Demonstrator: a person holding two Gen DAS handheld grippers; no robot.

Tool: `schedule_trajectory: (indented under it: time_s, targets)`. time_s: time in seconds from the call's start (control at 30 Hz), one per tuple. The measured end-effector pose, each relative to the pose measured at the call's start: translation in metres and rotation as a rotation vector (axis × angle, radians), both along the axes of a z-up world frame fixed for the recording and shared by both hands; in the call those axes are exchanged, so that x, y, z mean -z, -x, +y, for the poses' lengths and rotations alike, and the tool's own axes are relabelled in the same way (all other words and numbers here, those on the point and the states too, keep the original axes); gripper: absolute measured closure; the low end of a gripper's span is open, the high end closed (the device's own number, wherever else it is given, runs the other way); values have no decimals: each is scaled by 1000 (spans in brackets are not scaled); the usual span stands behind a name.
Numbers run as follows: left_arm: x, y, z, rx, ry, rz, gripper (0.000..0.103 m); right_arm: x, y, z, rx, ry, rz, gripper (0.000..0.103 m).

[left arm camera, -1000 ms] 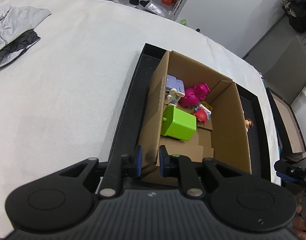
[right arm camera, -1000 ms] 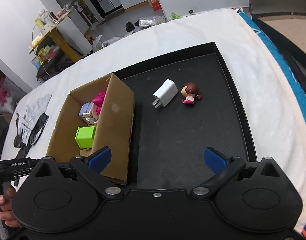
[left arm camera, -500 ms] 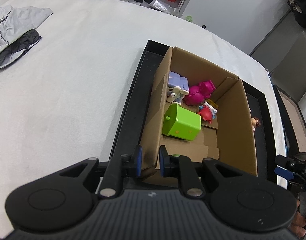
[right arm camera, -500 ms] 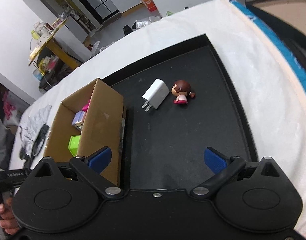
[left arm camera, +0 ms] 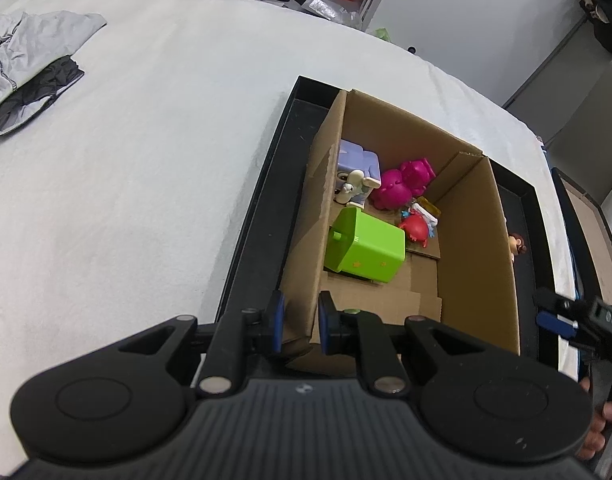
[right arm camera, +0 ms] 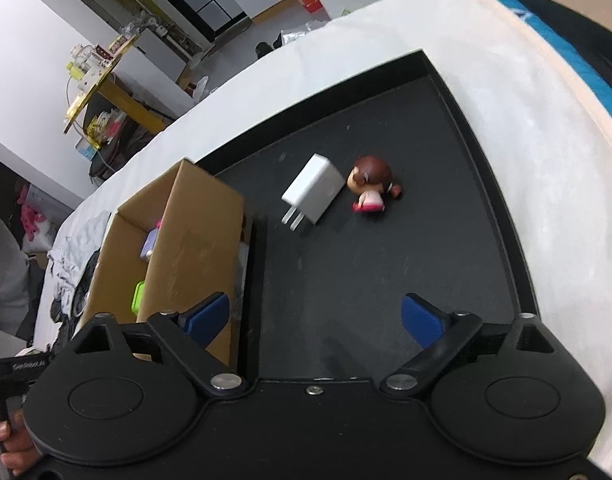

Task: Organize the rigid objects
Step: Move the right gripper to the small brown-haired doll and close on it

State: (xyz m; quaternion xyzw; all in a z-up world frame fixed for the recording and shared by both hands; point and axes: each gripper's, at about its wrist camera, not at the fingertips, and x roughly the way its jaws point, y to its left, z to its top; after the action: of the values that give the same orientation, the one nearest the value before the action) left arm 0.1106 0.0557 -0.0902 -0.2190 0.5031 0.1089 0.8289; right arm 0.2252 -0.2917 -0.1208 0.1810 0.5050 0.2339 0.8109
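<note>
A cardboard box [left arm camera: 478, 240] stands in a black tray [left arm camera: 266, 184] on a white cloth. Inside it lie a green toy block [left arm camera: 366, 246], a magenta toy [left arm camera: 402, 188], a lilac toy [left arm camera: 356, 164] and a red toy [left arm camera: 416, 228]. My left gripper [left arm camera: 299, 322] is shut on the box's near left wall corner. In the right wrist view a white charger plug [right arm camera: 312, 192] and a small brown-haired doll [right arm camera: 372, 188] lie on the tray floor [right arm camera: 366, 280]. My right gripper [right arm camera: 314, 316] is open and empty above the tray, well short of both.
Grey and black clothes [left arm camera: 30, 68] lie on the white cloth at the far left. A second dark tray [left arm camera: 590, 240] sits past the right edge. The box [right arm camera: 186, 248] stands left of my right gripper. Room clutter lies beyond the table.
The right gripper has moved forward and tilted, so the plug and doll look nearer. The left gripper stays clamped on the box wall, with a slight shift of view.
</note>
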Motion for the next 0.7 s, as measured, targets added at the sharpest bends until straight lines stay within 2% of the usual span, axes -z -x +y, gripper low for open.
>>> schedule_trajectory:
  time_s: [0.13,0.7]
  targets:
    - [1,-1,0,3,1,2,88,2,-12,5,13,2,-21,21]
    - [5,-3,1,-2,6,11,88,26,-48,23,44,138,-52,24]
